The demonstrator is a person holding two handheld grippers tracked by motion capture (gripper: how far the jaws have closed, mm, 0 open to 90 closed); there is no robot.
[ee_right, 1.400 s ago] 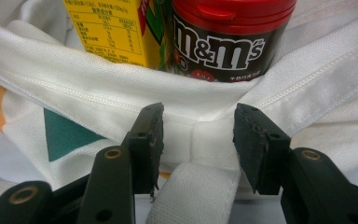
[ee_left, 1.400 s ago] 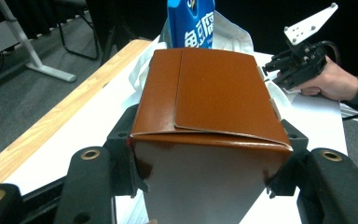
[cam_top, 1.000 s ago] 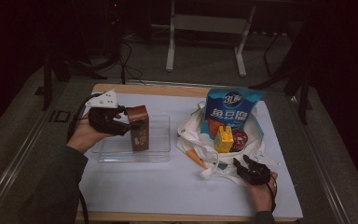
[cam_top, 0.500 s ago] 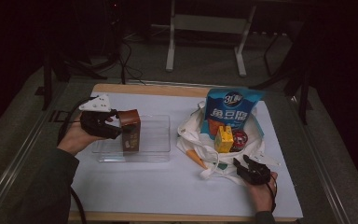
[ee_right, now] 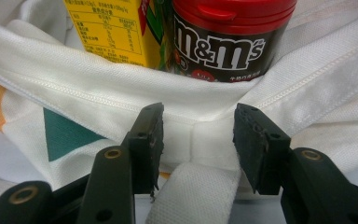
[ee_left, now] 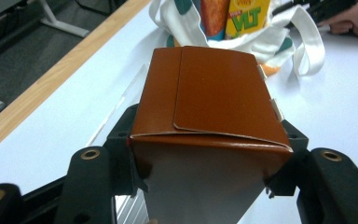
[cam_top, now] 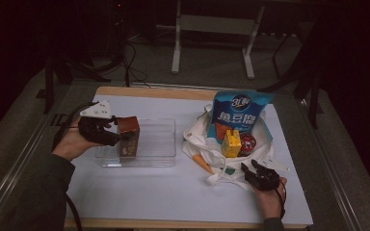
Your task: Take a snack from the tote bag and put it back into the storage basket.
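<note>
My left gripper (cam_top: 121, 138) is shut on a brown carton (cam_top: 128, 136), holding it upright at the left end of a clear plastic tray (cam_top: 158, 140). In the left gripper view the carton (ee_left: 209, 93) sits between both pads of that gripper (ee_left: 207, 140). A white tote bag (cam_top: 197, 139) at the right holds a blue snack bag (cam_top: 238, 113), a yellow juice carton (cam_top: 231, 143) and a red-lidded M&M's tub (cam_top: 247, 143). My right gripper (cam_top: 253, 172) stands open at the bag's near rim. In its own view the right gripper (ee_right: 198, 135) has a white strap (ee_right: 191, 196) lying between its jaws.
A white mat (cam_top: 149, 192) covers the wooden table (cam_top: 144, 90). The tote bag (ee_right: 74, 93) has orange and green patches, and its straps trail toward the near right. A metal stand (cam_top: 176, 38) and cables lie on the floor beyond the far edge.
My left hand has carried the brown carton a little to the left over the tray. The right gripper has stayed at the bag's rim.
</note>
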